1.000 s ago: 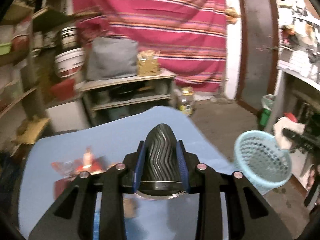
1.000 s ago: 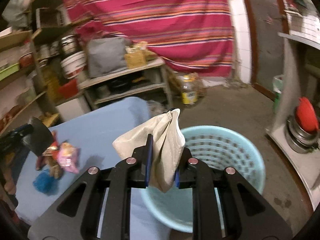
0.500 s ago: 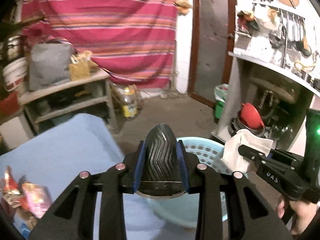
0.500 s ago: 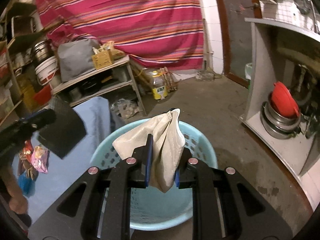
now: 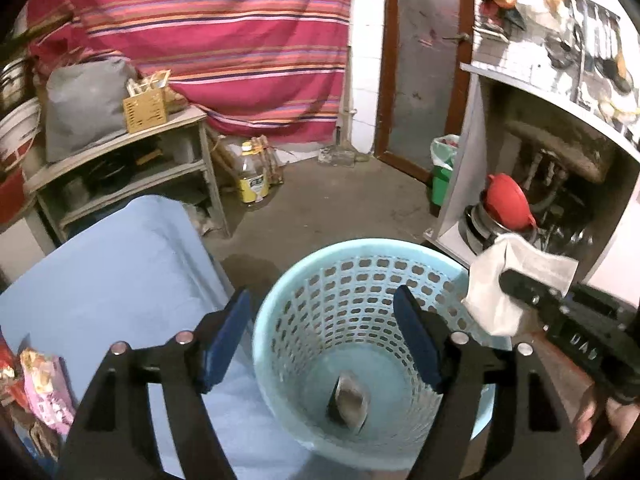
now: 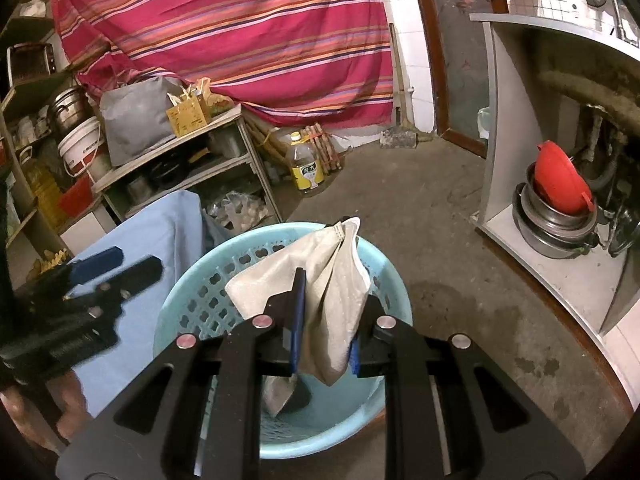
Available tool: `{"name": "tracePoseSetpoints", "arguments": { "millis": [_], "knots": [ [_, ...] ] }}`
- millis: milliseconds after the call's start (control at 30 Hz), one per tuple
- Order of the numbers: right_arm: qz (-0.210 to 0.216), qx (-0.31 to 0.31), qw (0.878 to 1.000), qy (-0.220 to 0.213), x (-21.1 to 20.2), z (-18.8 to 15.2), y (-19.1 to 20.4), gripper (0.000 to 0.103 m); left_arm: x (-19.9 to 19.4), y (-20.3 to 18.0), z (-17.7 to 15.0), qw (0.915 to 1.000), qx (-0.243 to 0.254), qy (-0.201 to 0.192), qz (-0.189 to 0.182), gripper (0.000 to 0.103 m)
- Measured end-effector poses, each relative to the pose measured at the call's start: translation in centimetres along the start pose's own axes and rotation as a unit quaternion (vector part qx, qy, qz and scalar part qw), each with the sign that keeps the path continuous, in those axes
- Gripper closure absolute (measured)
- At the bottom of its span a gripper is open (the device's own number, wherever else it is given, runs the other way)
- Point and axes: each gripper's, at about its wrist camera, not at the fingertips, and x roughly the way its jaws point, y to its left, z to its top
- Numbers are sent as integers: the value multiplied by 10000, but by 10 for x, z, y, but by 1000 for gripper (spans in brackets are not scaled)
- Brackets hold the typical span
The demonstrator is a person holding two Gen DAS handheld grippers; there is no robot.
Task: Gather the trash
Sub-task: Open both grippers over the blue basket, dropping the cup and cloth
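A light blue perforated basket [image 5: 320, 276] stands on the floor beside the blue-covered table [image 5: 104, 272]; it also shows in the right wrist view [image 6: 188, 300]. My left gripper [image 5: 322, 332] is open and empty above the basket. A dark ribbed piece of trash [image 5: 350, 398] lies on the basket's bottom. My right gripper [image 6: 326, 320] is shut on a crumpled beige paper bag [image 6: 336, 276] over the basket; the bag also shows in the left wrist view [image 5: 492, 280]. Colourful wrappers [image 5: 40, 384] lie on the table at the left.
A wooden shelf unit [image 5: 120, 168] with pots stands behind the table. A yellow-labelled bottle [image 5: 250, 178] sits on the floor. A counter with metal pots and a red lid [image 6: 560, 188] stands at the right. A green bin [image 5: 442, 176] is by the door.
My left gripper has opened and the dark ribbed piece has dropped into the basket. Both grippers have moved right over the basket. The right gripper still holds the bag.
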Motion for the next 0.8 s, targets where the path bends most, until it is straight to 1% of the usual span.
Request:
{"name": "tracePoseSetpoints", "arguments": {
  "millis": [100, 167, 333, 367, 400, 467, 533, 567, 600, 633, 700, 800],
  "knots": [
    [-2, -99, 9999, 41, 3, -3, 7, 85, -12, 9, 0, 9996, 6, -103, 259, 22],
    [34, -130, 9999, 84, 6, -4, 13, 85, -17, 15, -1, 9993, 16, -136, 349, 19],
    [-16, -256, 9996, 87, 16, -5, 28, 79, -30, 28, -5, 9985, -10, -203, 507, 19],
    [-33, -260, 9996, 83, 18, -4, 29, 70, -32, 30, -6, 9985, -21, -206, 515, 19],
    [-77, -254, 9996, 73, 20, -4, 30, 54, -34, 32, -7, 9983, -33, -211, 536, 19],
    [-90, -181, 9997, 106, 23, -4, 29, 39, -38, 36, -7, 9980, -48, -237, 592, 18],
    [-107, -125, 9997, 183, 25, -3, 29, 38, -41, 39, -8, 9977, -73, -254, 625, 18],
    [-145, -109, 9996, 200, 26, -3, 29, 35, -44, 42, -8, 9976, -98, -254, 634, 18],
    [-184, -103, 9996, 199, 25, -4, 29, 29, -46, 44, -9, 9975, -124, -255, 641, 18],
    [-236, -101, 9995, 191, 24, -4, 29, 26, -48, 47, -10, 9975, -147, -263, 644, 18],
    [-331, -108, 9993, 146, 22, -4, 31, 15, -53, 51, -13, 9972, -186, -280, 664, 16],
    [-428, -167, 9989, 97, 18, -6, 35, 9, -60, 58, -20, 9964, -235, -303, 750, 15]
  ]
}}
